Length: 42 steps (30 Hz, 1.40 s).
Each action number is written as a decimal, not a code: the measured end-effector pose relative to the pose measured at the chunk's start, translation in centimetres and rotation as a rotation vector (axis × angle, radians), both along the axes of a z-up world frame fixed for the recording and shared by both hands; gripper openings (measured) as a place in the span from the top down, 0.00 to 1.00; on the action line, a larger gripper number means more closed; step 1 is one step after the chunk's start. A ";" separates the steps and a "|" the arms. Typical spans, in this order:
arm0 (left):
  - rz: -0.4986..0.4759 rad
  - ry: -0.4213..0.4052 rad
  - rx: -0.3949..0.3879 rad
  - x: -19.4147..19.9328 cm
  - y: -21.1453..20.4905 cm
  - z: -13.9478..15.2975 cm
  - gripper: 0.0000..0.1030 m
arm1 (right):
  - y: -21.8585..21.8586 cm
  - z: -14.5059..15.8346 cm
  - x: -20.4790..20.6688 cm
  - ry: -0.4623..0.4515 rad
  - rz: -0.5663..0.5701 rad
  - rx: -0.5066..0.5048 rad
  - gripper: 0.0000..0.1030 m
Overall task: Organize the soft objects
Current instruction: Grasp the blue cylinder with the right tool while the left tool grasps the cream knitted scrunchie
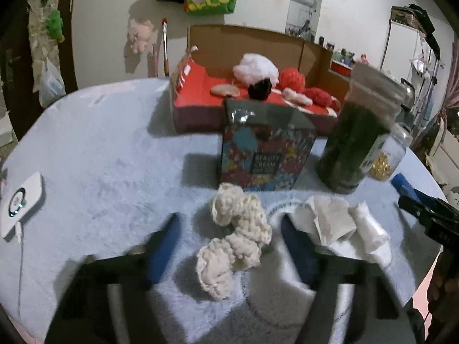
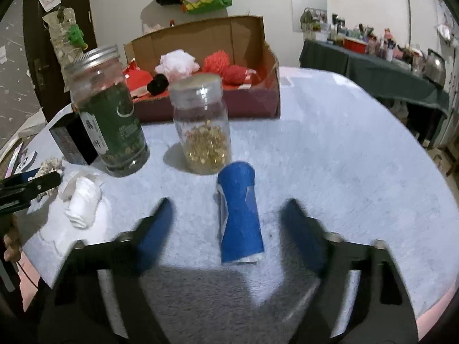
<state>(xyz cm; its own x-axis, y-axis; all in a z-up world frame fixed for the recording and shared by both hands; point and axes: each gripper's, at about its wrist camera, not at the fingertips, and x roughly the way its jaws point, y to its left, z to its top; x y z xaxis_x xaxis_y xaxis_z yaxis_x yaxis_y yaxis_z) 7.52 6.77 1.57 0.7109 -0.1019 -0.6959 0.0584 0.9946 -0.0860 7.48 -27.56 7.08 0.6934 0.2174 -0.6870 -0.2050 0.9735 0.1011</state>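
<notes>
A cream knitted piece lies on the pale blue table cover, between the open fingers of my left gripper. Crumpled white tissue and a white roll lie just right of it; the roll also shows in the right wrist view. My right gripper is open around a blue cloth roll lying on the table. A cardboard box with a red floor stands at the back and holds white, red and black pompoms.
A colourful cream carton, a jar of green contents and a jar of gold beads stand between the grippers and the box. A white device lies at the table's left edge.
</notes>
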 end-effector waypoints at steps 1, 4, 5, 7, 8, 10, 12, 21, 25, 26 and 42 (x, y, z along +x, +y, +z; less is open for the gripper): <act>0.001 -0.009 0.014 -0.1 -0.2 0.0 0.53 | 0.0 -0.1 -0.1 -0.004 -0.004 -0.006 0.48; -0.020 -0.026 0.002 -0.5 -0.6 0.4 0.67 | 0.1 0.1 -0.5 -0.021 0.005 0.012 0.77; -0.026 -0.037 -0.001 -0.7 -0.8 0.6 0.69 | 0.0 0.2 -0.8 -0.028 0.008 0.025 0.79; -0.057 -0.057 -0.010 -1.2 -1.4 1.2 0.70 | 0.2 0.5 -1.3 -0.042 0.029 0.056 0.80; -0.075 -0.064 -0.016 -1.5 -1.7 1.5 0.70 | 0.5 0.7 -1.6 -0.049 0.044 0.071 0.80; -0.111 -0.079 -0.021 -2.0 -2.6 2.0 0.70 | 1.2 1.2 -2.2 -0.065 0.074 0.085 0.80; -0.141 -0.089 -0.021 -2.2 -3.3 2.4 0.70 | 1.9 1.7 -2.5 -0.076 0.102 0.105 0.80; -0.202 -0.095 -0.034 -2.1 -5.3 3.1 0.70 | 4.8 2.8 -3.0 -0.087 0.195 0.145 0.80; -0.197 -0.086 -0.034 -1.9 -5.4 3.0 0.70 | 4.8 2.7 -2.6 -0.078 0.194 0.149 0.80; -0.197 -0.082 -0.036 -1.9 -5.4 3.0 0.70 | 4.7 2.6 -2.7 -0.077 0.192 0.149 0.80; -0.149 -0.043 -0.016 -1.4 -2.9 2.5 0.70 | 2.9 2.3 -2.1 -0.046 0.147 0.129 0.80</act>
<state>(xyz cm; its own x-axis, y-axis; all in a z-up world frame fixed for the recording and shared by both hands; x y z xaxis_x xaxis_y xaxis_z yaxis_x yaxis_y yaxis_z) 6.11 3.87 4.08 0.7160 -0.2193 -0.6627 0.2092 0.9732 -0.0959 5.35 -24.69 9.33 0.6776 0.4027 -0.6154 -0.3511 0.9124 0.2105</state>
